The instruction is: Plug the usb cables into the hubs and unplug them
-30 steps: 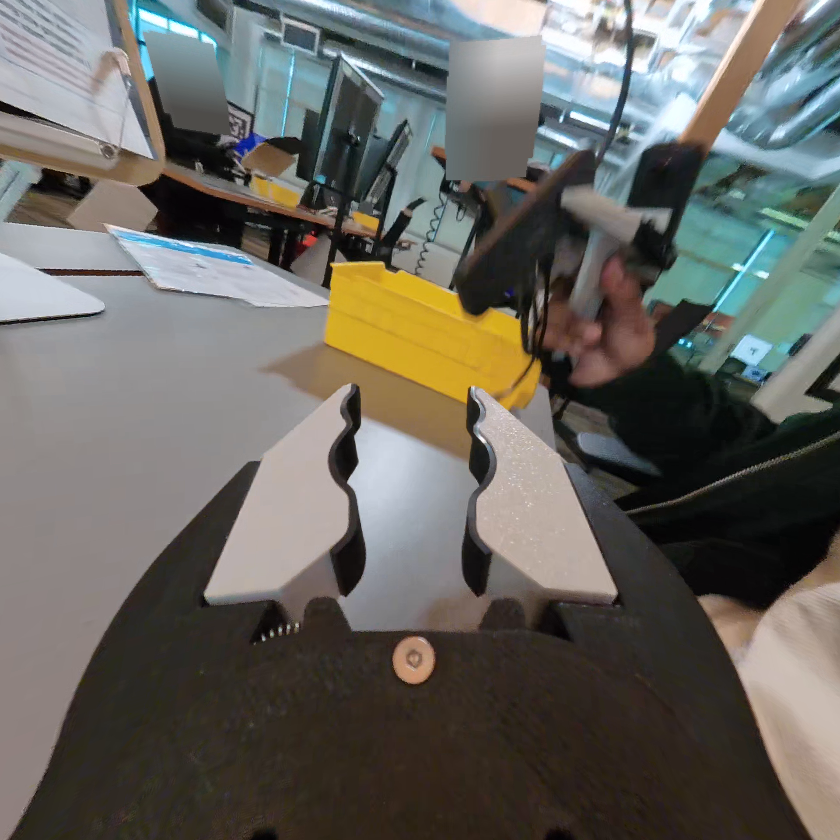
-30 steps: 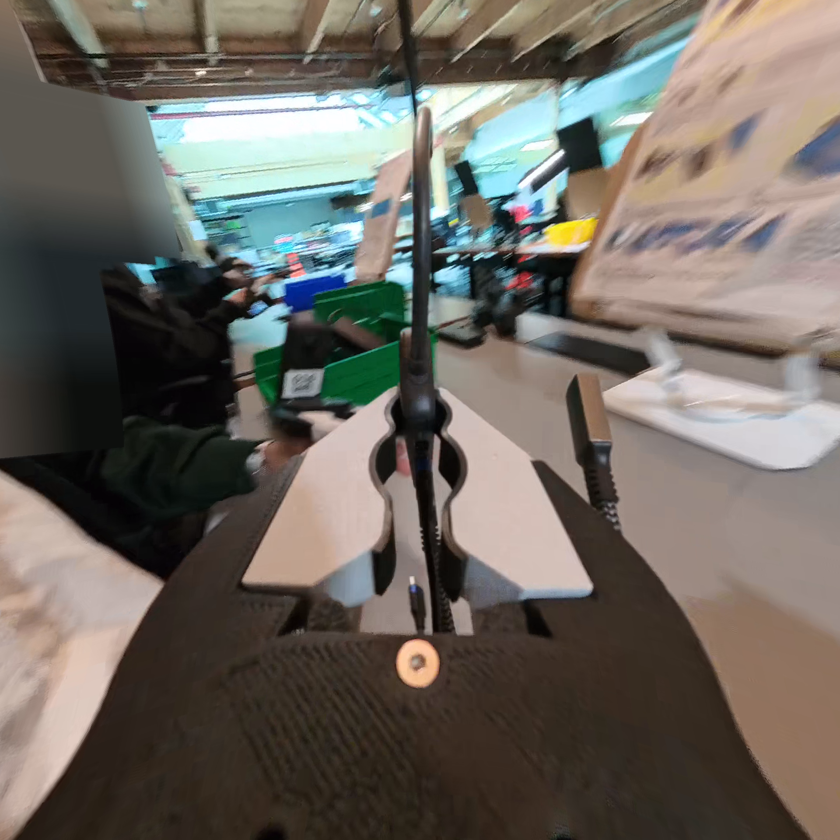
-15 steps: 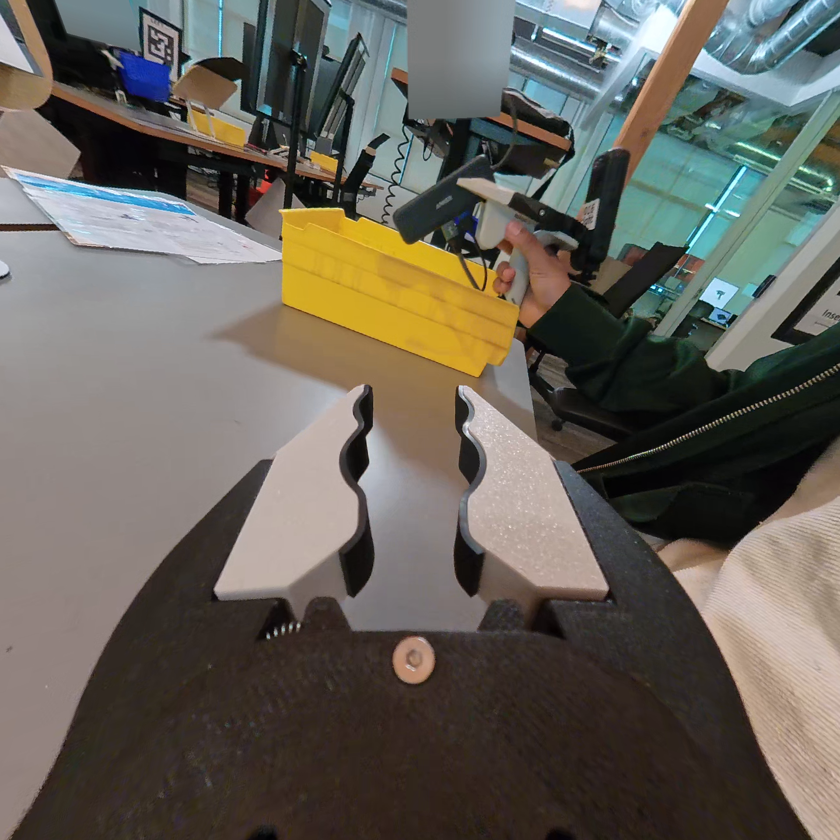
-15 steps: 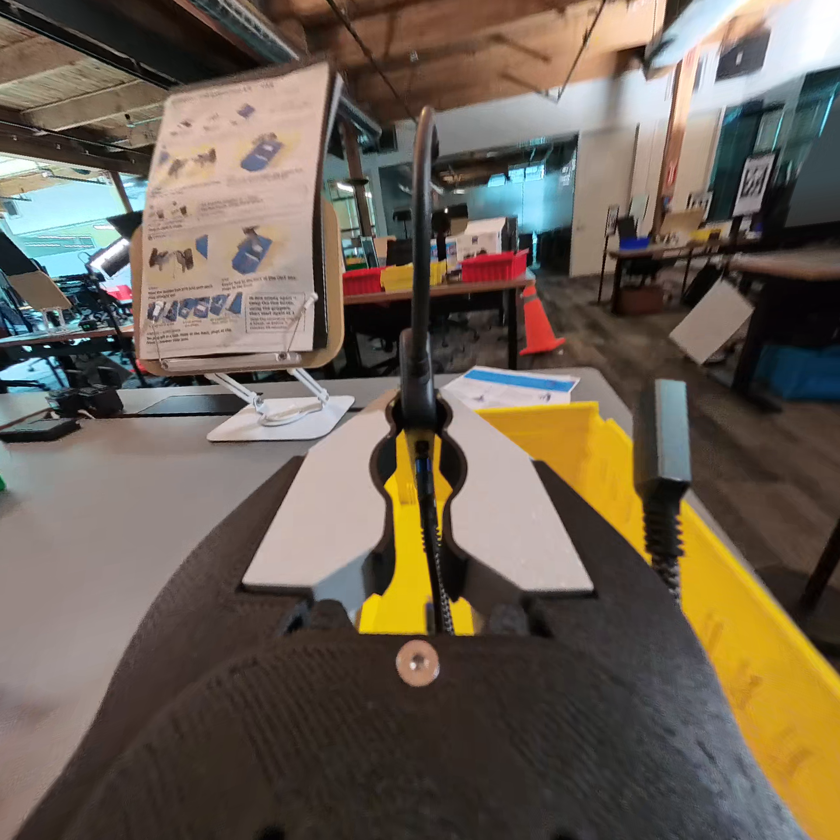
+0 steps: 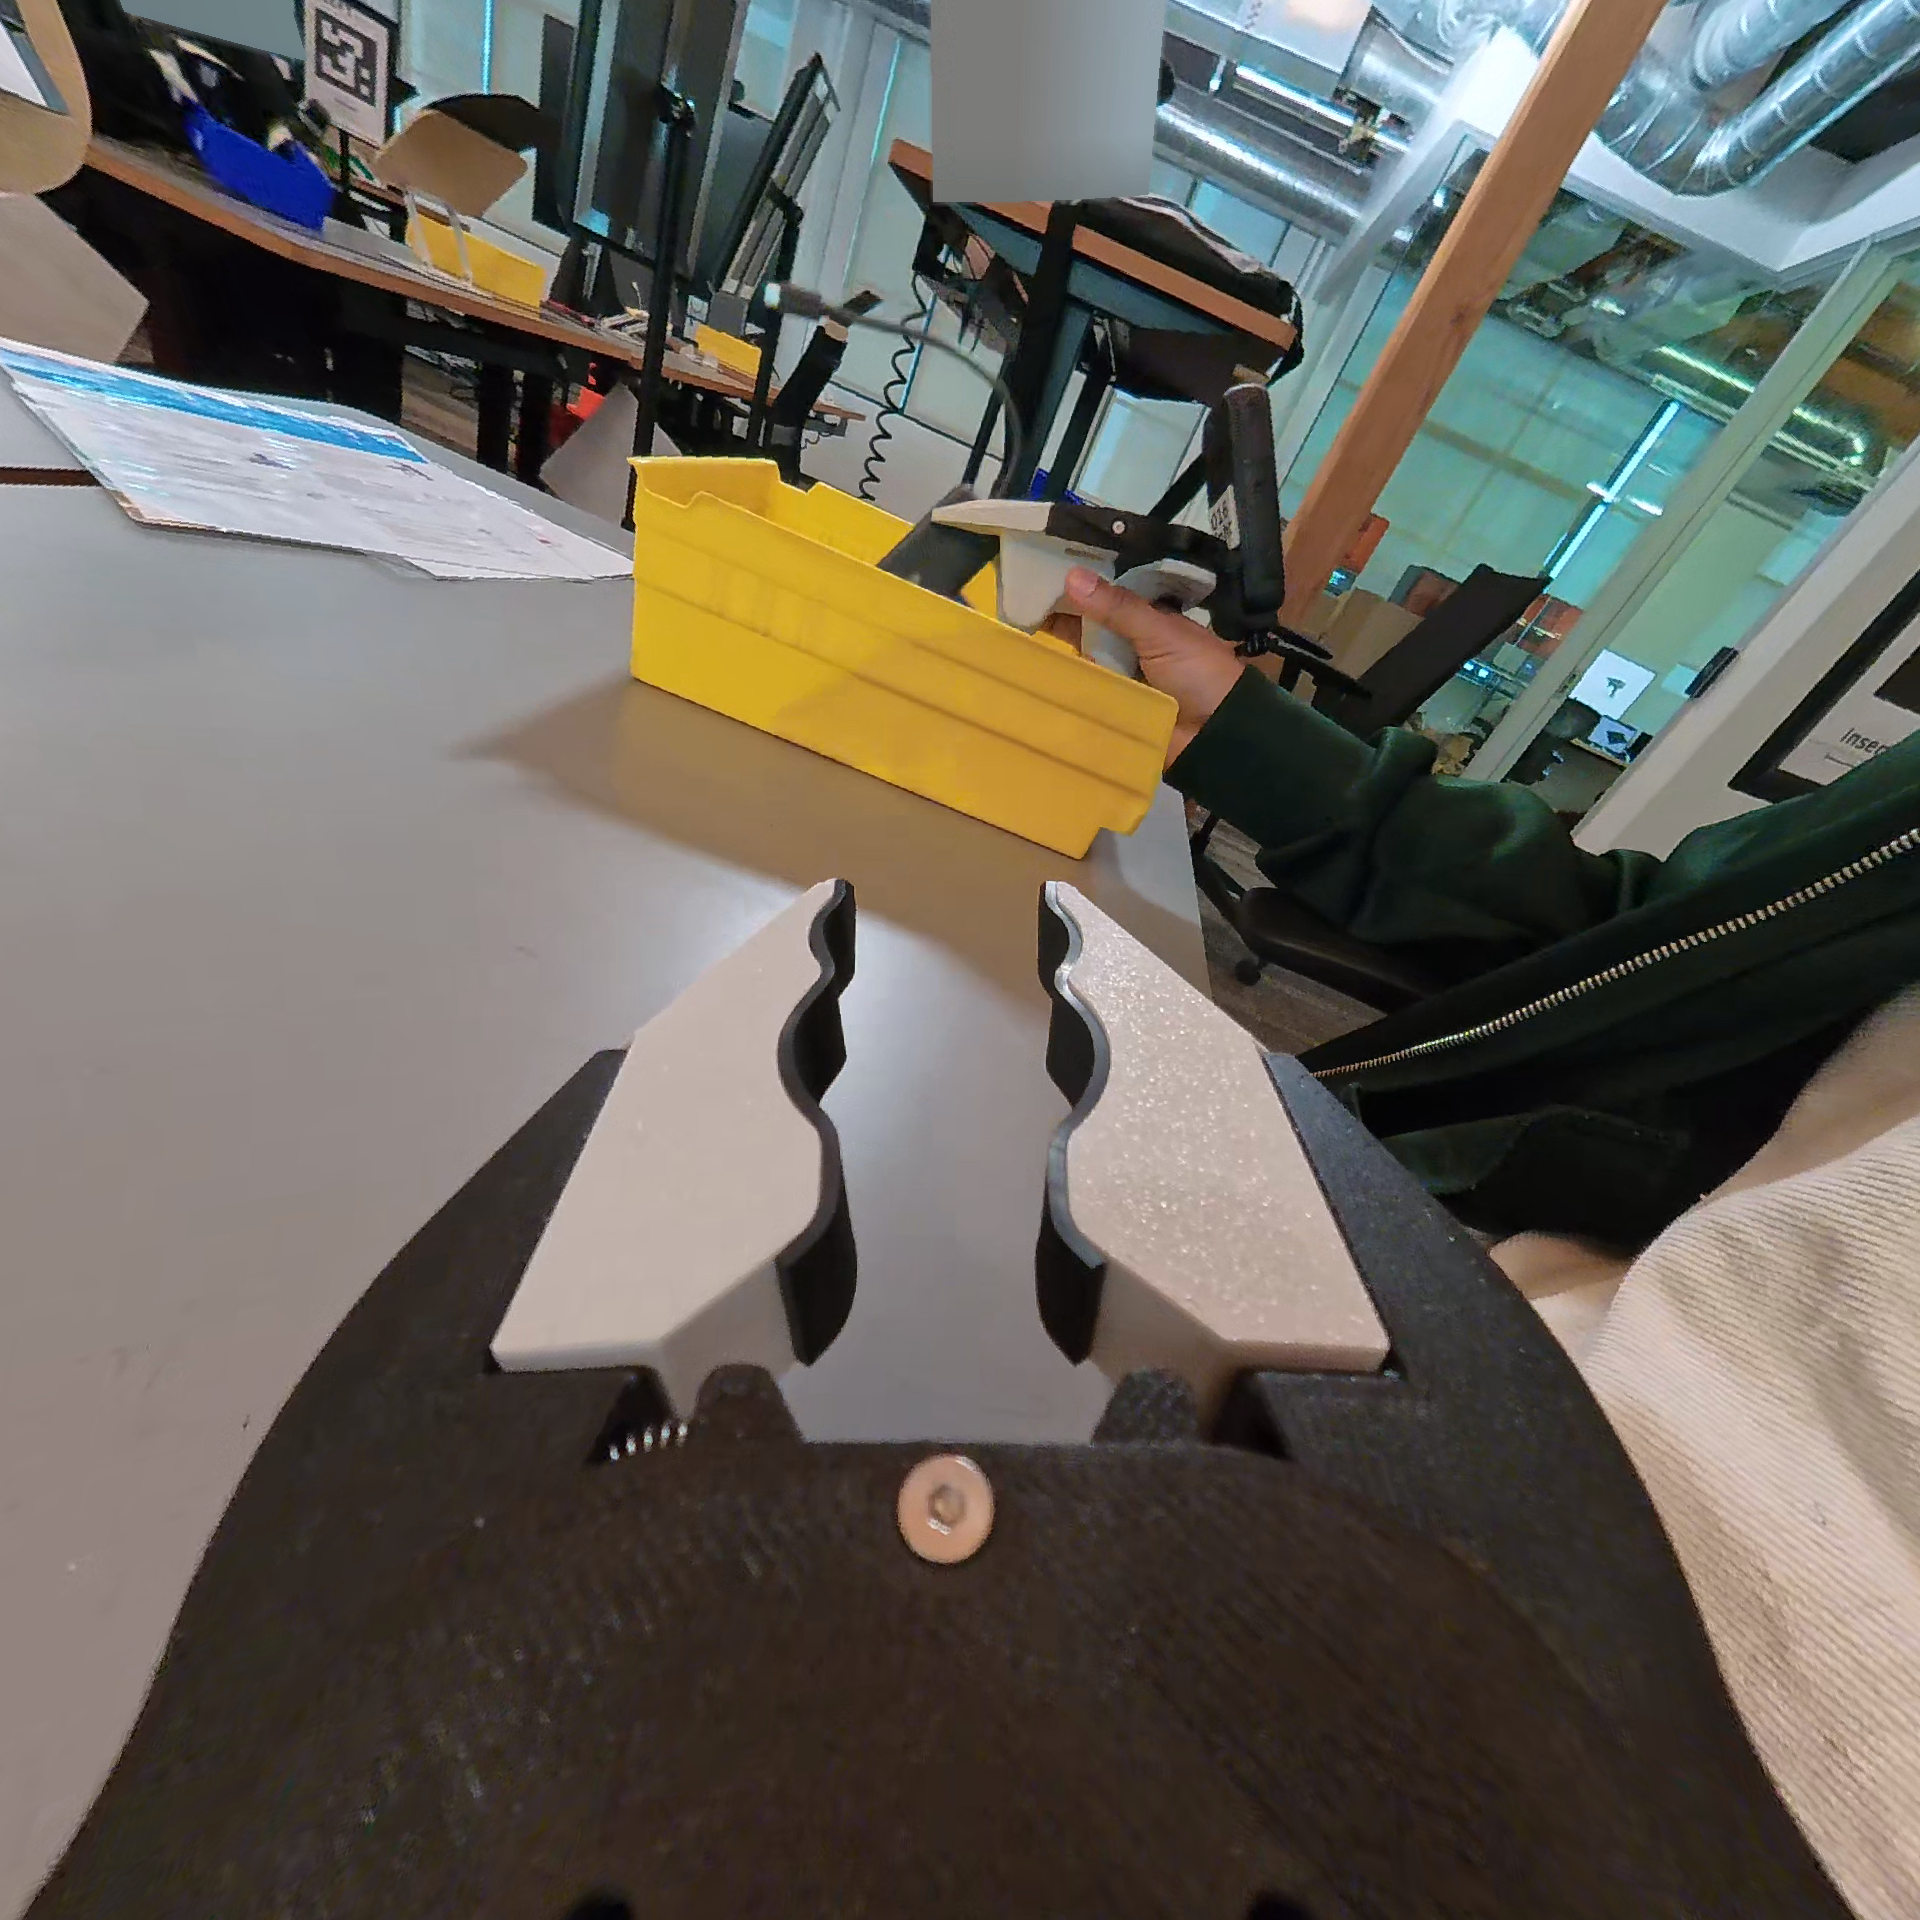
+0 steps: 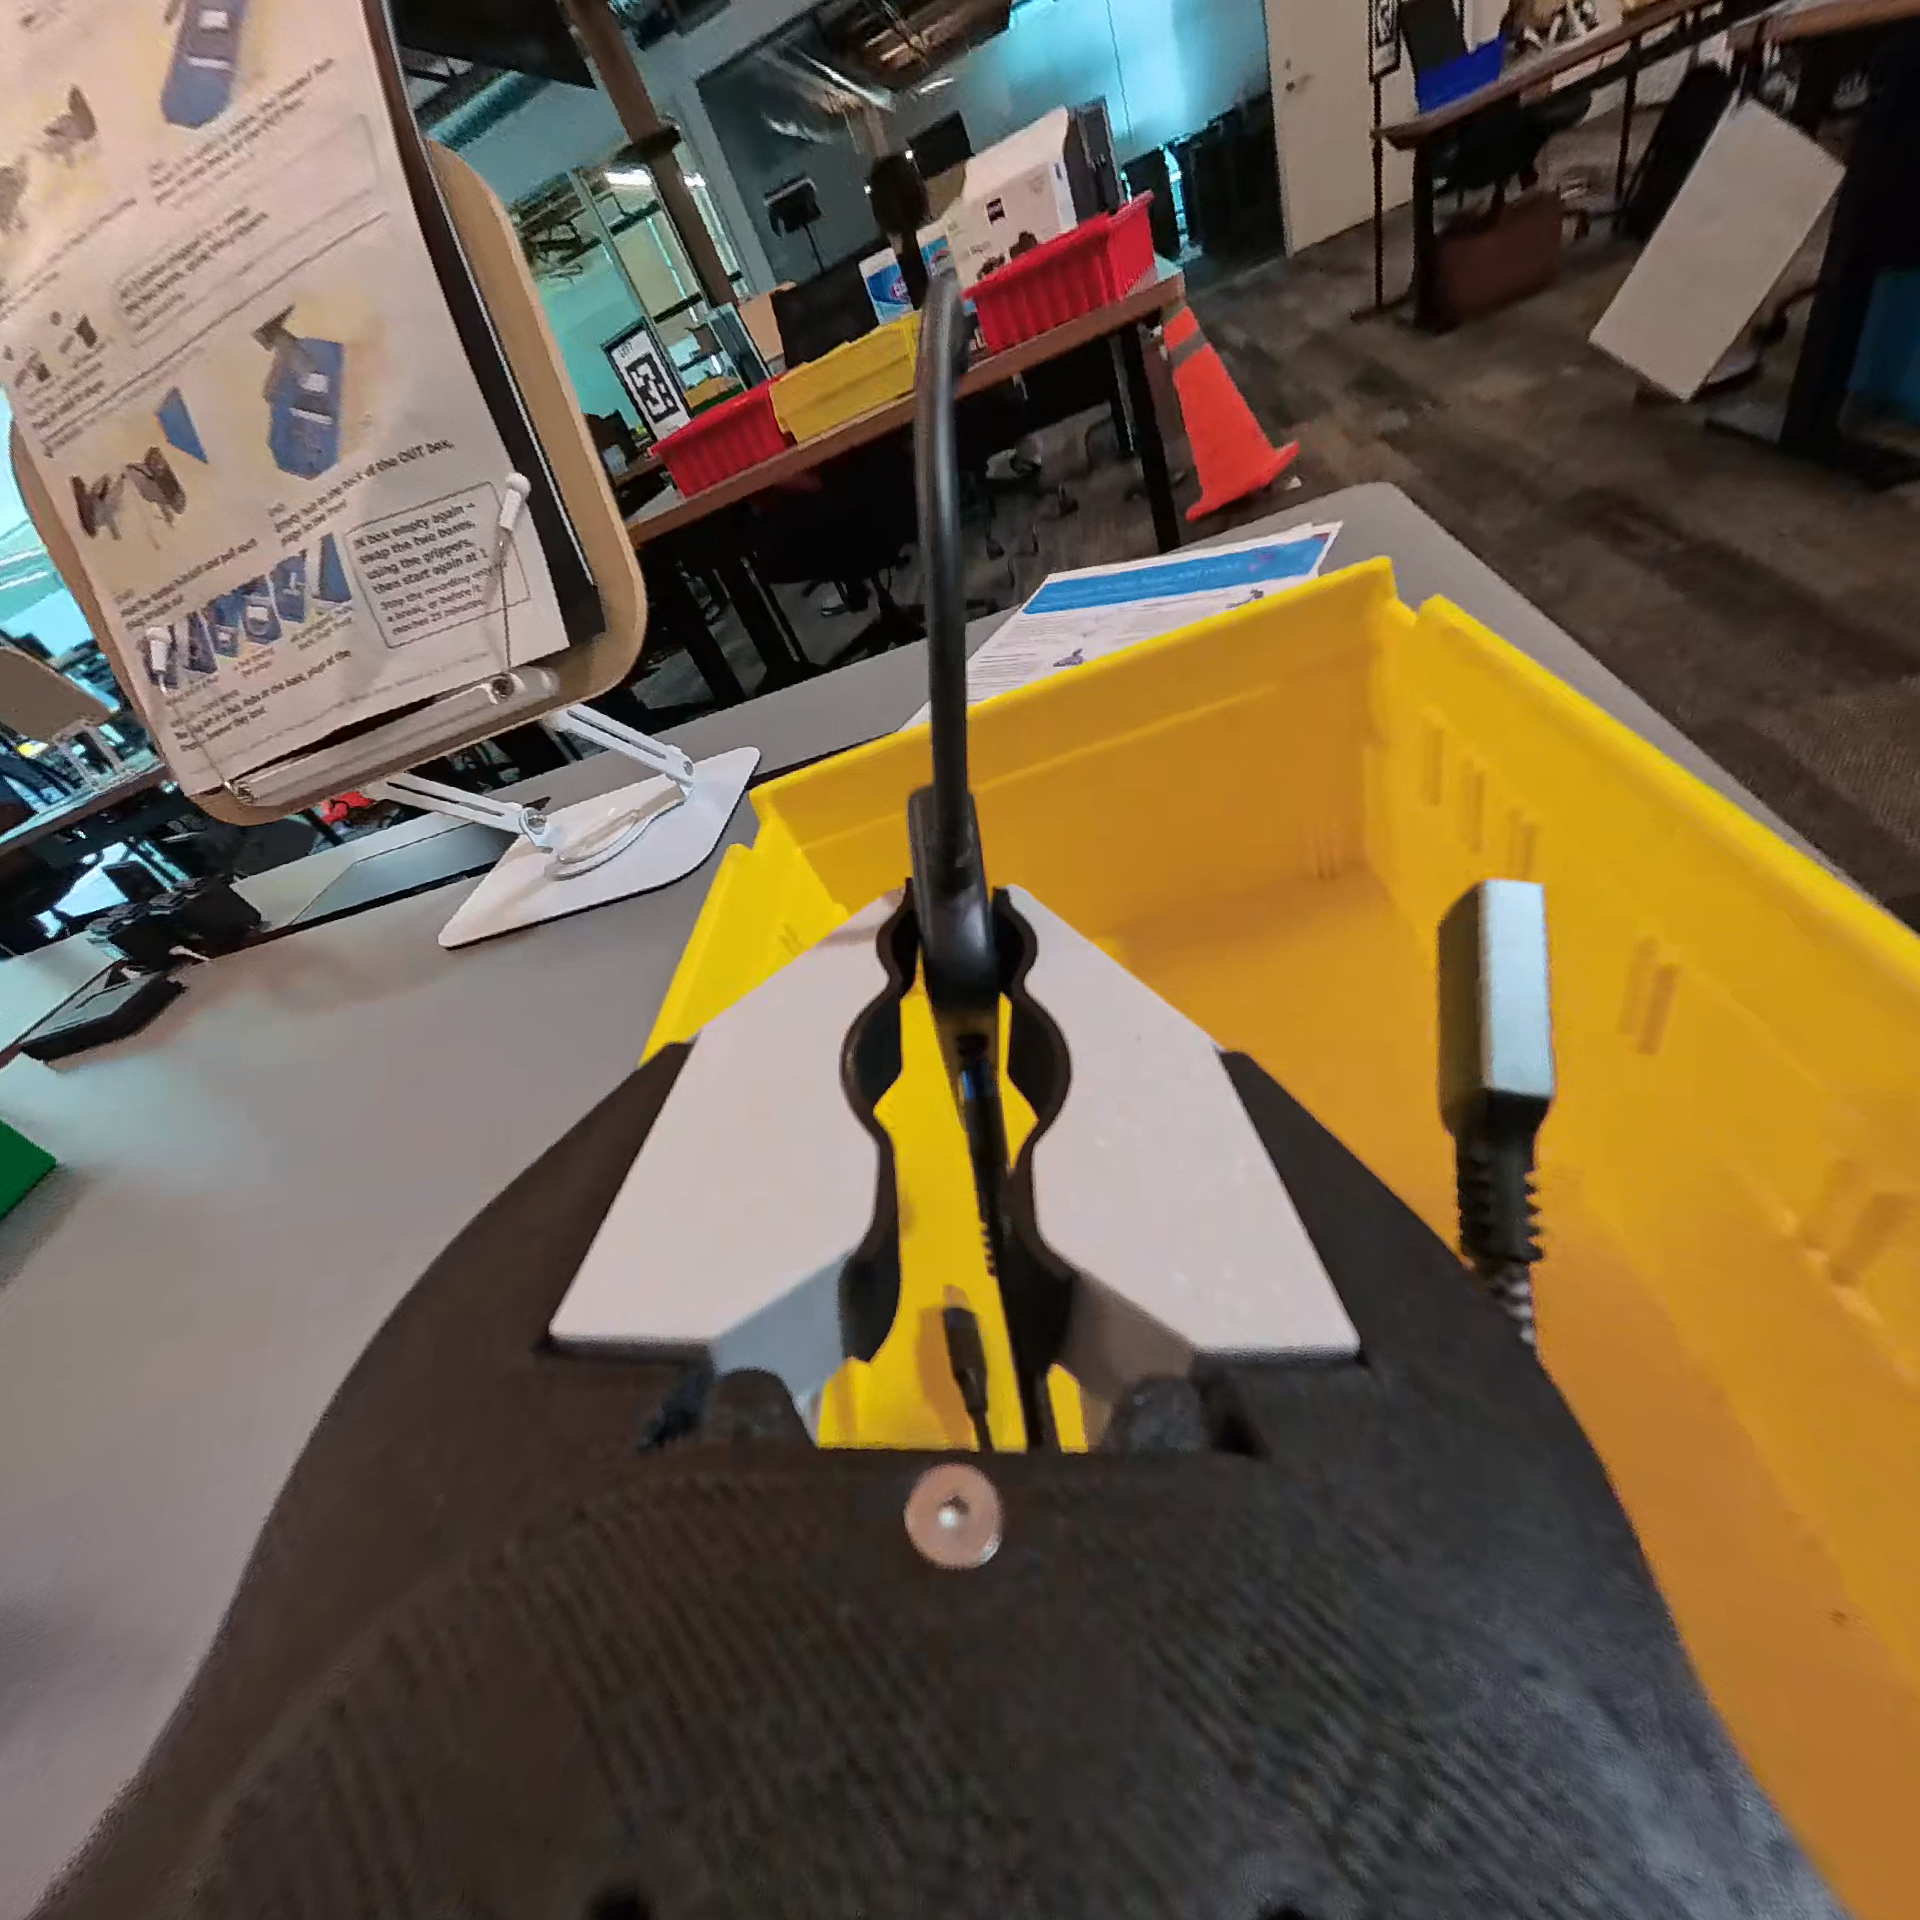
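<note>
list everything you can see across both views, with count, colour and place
open plastic bin: 1, yellow, on the grey table, empty floor showing under the right claw
thin usb cable: 1, black, clamped in the right claw, arching upward
braided cable end with metal connector: 1, grey and black, hanging over the bin
instruction sheet on a stand: 1, white, table's far side
printed paper: 1, white and blue, flat behind the bin
traffic cone: 1, orange, floor
left claw: 1, grey fingers, open, empty
right claw: 1, shut on the cable
</note>
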`<state>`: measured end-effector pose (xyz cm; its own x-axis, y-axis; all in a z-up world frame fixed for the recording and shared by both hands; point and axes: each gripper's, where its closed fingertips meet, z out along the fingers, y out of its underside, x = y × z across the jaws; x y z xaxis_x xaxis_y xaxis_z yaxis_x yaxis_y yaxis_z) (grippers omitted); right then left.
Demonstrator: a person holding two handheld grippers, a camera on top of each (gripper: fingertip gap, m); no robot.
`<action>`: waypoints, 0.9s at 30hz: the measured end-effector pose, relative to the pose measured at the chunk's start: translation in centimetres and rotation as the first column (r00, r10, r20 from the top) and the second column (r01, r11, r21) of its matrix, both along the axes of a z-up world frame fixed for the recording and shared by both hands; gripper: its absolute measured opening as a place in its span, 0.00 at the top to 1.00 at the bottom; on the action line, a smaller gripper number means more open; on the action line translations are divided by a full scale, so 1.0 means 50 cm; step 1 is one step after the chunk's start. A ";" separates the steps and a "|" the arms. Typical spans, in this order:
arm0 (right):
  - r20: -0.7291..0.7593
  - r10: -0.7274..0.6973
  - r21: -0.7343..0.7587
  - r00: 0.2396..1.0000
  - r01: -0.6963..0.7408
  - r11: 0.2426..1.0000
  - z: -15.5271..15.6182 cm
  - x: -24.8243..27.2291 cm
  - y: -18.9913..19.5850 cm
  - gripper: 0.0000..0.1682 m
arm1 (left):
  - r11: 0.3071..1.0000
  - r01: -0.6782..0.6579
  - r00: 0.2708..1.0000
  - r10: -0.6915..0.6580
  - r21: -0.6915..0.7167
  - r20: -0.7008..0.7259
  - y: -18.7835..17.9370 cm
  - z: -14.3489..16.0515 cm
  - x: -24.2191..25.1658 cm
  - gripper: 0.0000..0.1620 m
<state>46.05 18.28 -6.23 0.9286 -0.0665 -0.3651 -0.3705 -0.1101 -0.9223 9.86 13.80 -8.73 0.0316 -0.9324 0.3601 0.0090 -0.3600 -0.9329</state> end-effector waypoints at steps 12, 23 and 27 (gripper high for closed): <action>-0.106 -0.037 0.154 0.994 0.053 0.987 0.065 0.042 -0.043 0.70 | 1.000 0.004 1.000 -0.004 -0.015 0.001 0.000 -0.001 -0.001 0.80; 0.409 -0.207 0.128 0.889 0.169 0.977 0.120 0.085 -0.133 0.74 | 1.000 0.004 1.000 -0.004 -0.029 0.006 0.002 -0.001 -0.002 0.80; 0.692 -0.414 0.179 0.591 0.415 0.892 0.106 0.161 -0.204 0.86 | 0.999 0.002 1.000 -0.002 -0.041 0.011 0.005 -0.001 -0.003 0.80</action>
<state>54.12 8.07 -0.92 0.7739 -0.5102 0.3753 0.3728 -0.1122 -0.9211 9.72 14.07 -8.77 0.0257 -0.9170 0.3980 0.0180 -0.3976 -0.9174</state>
